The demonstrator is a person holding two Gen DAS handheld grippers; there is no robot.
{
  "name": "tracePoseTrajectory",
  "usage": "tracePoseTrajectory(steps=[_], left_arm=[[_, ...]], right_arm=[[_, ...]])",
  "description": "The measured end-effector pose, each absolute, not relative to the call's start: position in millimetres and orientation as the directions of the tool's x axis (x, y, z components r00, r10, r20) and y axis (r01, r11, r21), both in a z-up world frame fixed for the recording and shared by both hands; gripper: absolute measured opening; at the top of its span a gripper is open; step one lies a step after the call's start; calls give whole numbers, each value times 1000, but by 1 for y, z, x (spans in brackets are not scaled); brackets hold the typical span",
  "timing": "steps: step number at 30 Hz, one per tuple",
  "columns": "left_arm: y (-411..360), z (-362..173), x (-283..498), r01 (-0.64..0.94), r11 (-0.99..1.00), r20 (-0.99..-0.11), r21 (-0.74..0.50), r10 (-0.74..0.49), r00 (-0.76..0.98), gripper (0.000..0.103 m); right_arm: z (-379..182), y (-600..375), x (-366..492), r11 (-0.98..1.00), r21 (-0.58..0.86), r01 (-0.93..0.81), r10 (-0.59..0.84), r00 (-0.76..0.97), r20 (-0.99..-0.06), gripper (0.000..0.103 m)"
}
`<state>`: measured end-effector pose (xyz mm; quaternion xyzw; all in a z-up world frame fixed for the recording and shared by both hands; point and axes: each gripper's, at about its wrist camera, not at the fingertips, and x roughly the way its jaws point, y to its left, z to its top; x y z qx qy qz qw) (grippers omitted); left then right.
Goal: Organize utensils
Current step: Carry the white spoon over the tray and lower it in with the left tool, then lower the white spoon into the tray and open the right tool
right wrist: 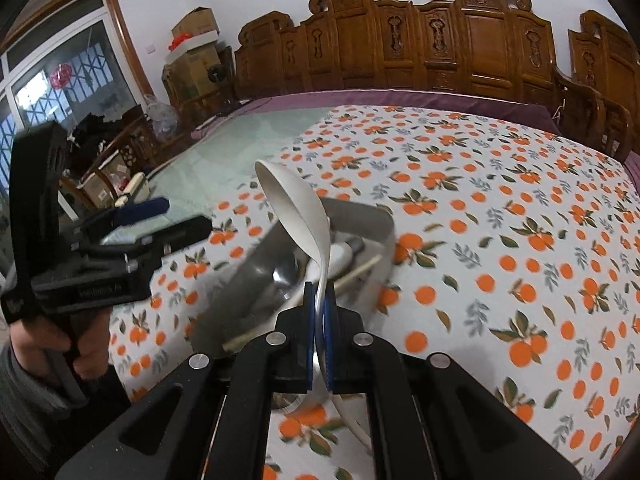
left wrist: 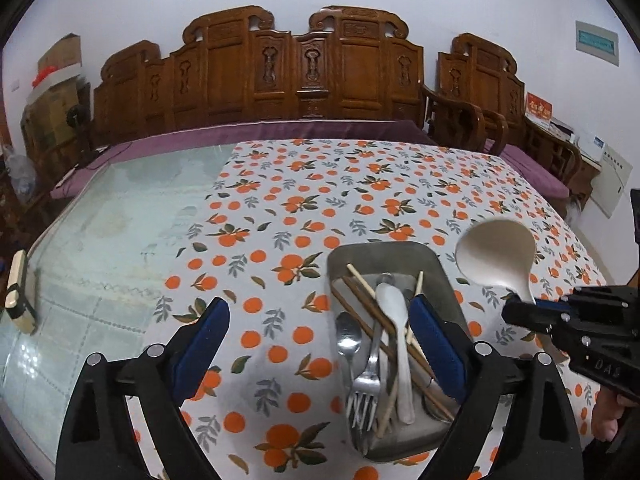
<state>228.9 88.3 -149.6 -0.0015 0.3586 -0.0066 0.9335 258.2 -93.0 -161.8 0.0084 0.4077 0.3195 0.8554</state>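
Observation:
A metal tray point(left wrist: 430, 258) sits on the orange-print tablecloth and holds chopsticks point(left wrist: 370, 320), a white spoon point(left wrist: 396, 320), a metal spoon point(left wrist: 348, 336) and forks point(left wrist: 366, 384). My left gripper point(left wrist: 320, 316) is open, low over the tray's left side, its right finger above the tray. My right gripper point(right wrist: 319, 292) is shut on the handle of a large white ladle point(right wrist: 292, 208), held in the air to the right of the tray point(right wrist: 384, 228). In the left wrist view the ladle point(left wrist: 496, 252) and the right gripper point(left wrist: 516, 312) show at the right.
The tablecloth point(left wrist: 360, 192) covers the right part of a glass-topped table point(left wrist: 132, 208). A small wooden block point(left wrist: 18, 292) lies at the table's left edge. Carved wooden benches point(left wrist: 280, 72) with purple cushions stand behind. Boxes point(right wrist: 192, 52) are stacked in the far corner.

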Motion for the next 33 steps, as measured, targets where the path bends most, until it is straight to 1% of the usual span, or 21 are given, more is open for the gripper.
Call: tracePoseTrajectory(steps=[6, 10, 18, 27, 29, 30, 33], left_arm=[[104, -149, 228, -13, 1000, -670, -14, 0, 742, 87], [113, -150, 227, -29, 999, -671, -23, 6, 741, 87], [122, -150, 226, -44, 998, -673, -37, 8, 739, 87], [121, -149, 226, -49, 998, -673, -33, 14, 740, 87], [122, -148, 226, -49, 998, -671, -38, 11, 741, 87], [122, -147, 225, -49, 998, -671, -38, 11, 742, 87], [123, -147, 225, -47, 998, -670, -41, 8, 743, 87]], right_arm=[[-162, -70, 271, 788, 334, -517, 583, 454, -674, 5], [-172, -55, 283, 786, 378, -489, 596, 439, -673, 5], [-211, -35, 300, 819, 383, -428, 553, 408, -727, 6], [-216, -43, 309, 784, 538, -308, 620, 367, -694, 6], [-220, -39, 310, 798, 527, -291, 602, 365, -710, 6], [-221, -37, 309, 808, 513, -290, 589, 365, -721, 10], [-224, -35, 309, 827, 481, -290, 560, 363, -745, 10]])
